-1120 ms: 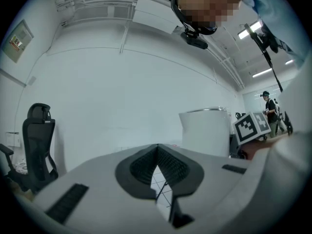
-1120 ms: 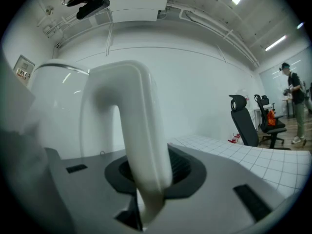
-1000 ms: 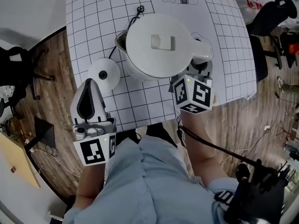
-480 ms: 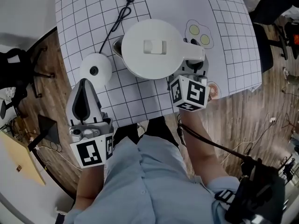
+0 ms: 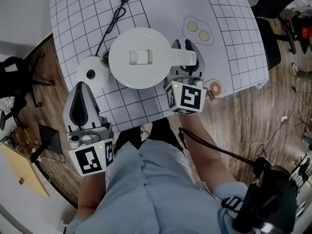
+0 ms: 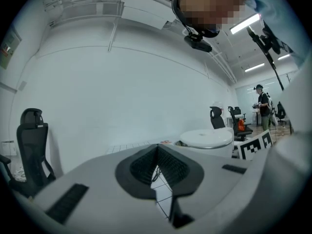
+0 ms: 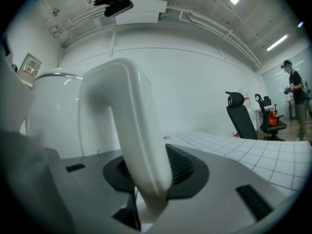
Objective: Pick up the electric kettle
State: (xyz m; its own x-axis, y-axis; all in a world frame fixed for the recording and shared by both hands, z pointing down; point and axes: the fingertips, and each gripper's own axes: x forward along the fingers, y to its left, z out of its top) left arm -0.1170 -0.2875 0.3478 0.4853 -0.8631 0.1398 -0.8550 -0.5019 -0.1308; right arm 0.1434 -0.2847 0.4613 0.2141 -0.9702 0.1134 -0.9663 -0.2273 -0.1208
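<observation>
The white electric kettle [image 5: 140, 57] stands on the gridded table sheet [image 5: 229, 33], close beside its round white base [image 5: 90, 73]. Its curved handle [image 7: 131, 130] runs down between the jaws of my right gripper [image 5: 187, 73]. Those jaws are opening; the handle lies against the right pad and a thin dark gap shows at its left. My left gripper [image 5: 80, 87] hovers at the table's near left edge, shut and empty, pointing past the base. In the left gripper view the kettle's lid [image 6: 207, 139] shows to the right of the left gripper's tips [image 6: 157, 152].
The base's black cord [image 5: 113, 21] trails away across the sheet. Printed pictures of eggs [image 5: 197, 30] and a doughnut [image 5: 213, 88] lie right of the kettle. The table edge runs just under both grippers. Office chairs [image 7: 241, 113] and a standing person [image 7: 295, 91] are in the background.
The kettle, with the right gripper at its handle, has come down and drawn closer to the round base. The left gripper has hardly shifted.
</observation>
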